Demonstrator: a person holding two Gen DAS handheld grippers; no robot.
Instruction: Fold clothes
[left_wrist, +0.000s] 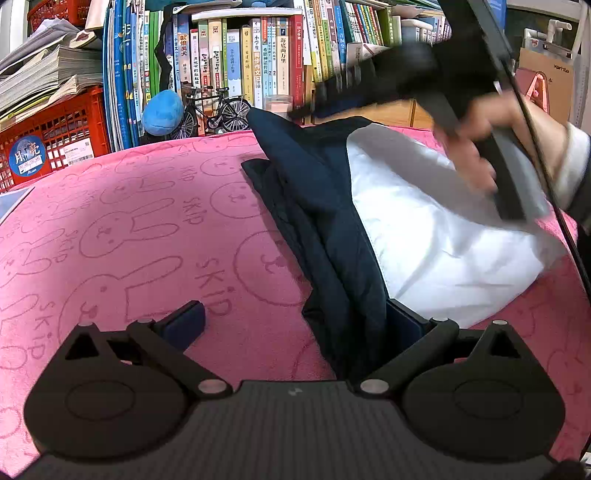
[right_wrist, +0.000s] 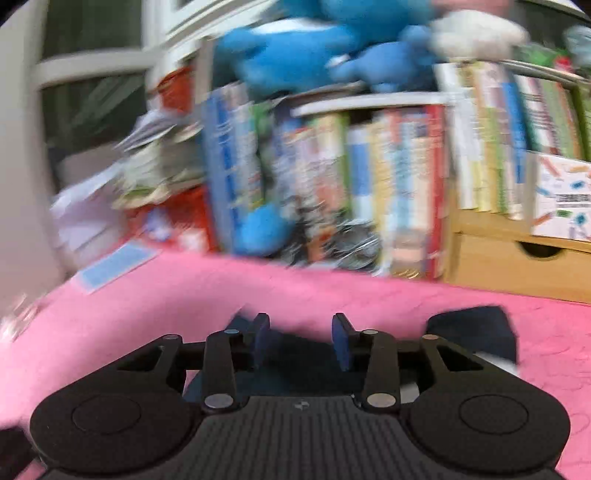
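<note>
- Navy garment (left_wrist: 325, 221) with white lining (left_wrist: 436, 221) lying on the pink bunny-print surface (left_wrist: 129, 229), running from the near edge toward the bookshelf (left_wrist: 258, 55); lining side facing up on the right.
- Left gripper (left_wrist: 295, 325) sitting wide open at the near end; navy edge passing between its fingers, lying against the right finger, left finger resting on bare pink. Nothing pinched.
- Right gripper (right_wrist: 301, 341) also open, fingers apart, dark fabric (right_wrist: 295, 354) showing below and between them; view is motion-blurred, so contact can't be told.
- In the left wrist view the right gripper and hand (left_wrist: 476, 155) are hovering blurred above the lining.
- Judgement: likely early in a fold, garment not yet tidy.
- To do it well: left gripper should be closing on the navy hem through all layers, not just the shell; right should be taking the far edge, both lifting evenly and laying over so the slippery lining isn't sliding out.
- Risk: lining bunching, edges misaligning.
</note>
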